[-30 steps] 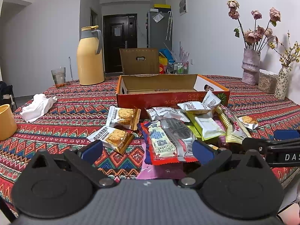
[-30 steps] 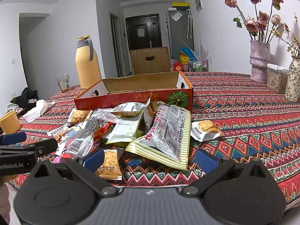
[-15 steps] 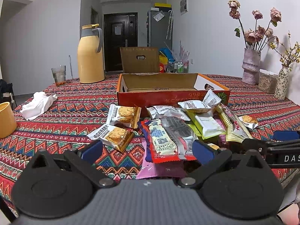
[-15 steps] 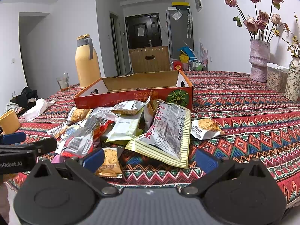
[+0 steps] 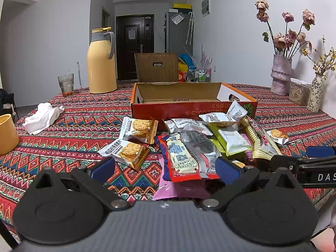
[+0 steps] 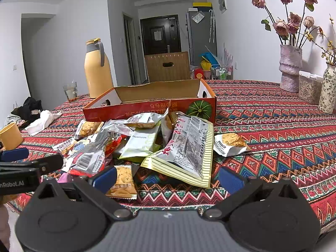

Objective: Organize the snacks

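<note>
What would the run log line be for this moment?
left gripper: open | right gripper: open | snacks: piled beside box | box: empty

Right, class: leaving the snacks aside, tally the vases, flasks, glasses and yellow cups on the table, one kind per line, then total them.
Vases: 2
Flask: 1
Glass: 1
Yellow cup: 1
Total: 5

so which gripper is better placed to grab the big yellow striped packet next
Right. The right hand-held gripper is open with the big yellow-striped snack packet lying straight ahead between its fingers. The left hand-held gripper faces the red-edged packet instead.
</note>
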A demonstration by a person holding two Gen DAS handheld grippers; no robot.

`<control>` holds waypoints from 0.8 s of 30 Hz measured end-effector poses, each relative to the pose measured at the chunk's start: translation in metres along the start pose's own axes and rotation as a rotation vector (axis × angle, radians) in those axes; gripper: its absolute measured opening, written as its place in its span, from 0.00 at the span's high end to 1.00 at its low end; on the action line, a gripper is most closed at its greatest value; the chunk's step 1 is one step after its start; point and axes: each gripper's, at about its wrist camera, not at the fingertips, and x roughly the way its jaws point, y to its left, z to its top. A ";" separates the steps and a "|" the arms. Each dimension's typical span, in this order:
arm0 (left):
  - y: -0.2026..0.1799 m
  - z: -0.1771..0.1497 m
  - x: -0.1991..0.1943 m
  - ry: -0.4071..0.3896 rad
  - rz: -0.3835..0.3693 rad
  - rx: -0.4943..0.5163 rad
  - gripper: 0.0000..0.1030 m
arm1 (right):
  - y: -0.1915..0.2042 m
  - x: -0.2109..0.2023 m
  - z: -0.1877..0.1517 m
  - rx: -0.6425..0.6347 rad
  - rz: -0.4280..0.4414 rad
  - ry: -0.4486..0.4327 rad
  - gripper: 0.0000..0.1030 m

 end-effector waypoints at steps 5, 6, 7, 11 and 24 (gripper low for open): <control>0.001 0.000 0.000 -0.001 -0.002 -0.003 0.00 | 0.000 0.000 -0.001 0.000 -0.001 0.000 0.00; 0.001 0.000 0.000 -0.001 -0.002 -0.002 0.00 | 0.000 0.000 0.000 0.000 -0.001 0.000 0.00; 0.001 0.000 0.000 -0.001 -0.002 -0.002 0.00 | 0.000 0.000 0.000 0.000 -0.001 0.000 0.00; 0.001 -0.001 -0.001 -0.001 -0.002 -0.003 0.00 | 0.000 0.000 -0.001 0.000 -0.002 0.000 0.00; 0.001 -0.001 -0.001 0.001 -0.002 -0.004 0.00 | -0.003 0.000 0.000 0.006 -0.007 0.002 0.00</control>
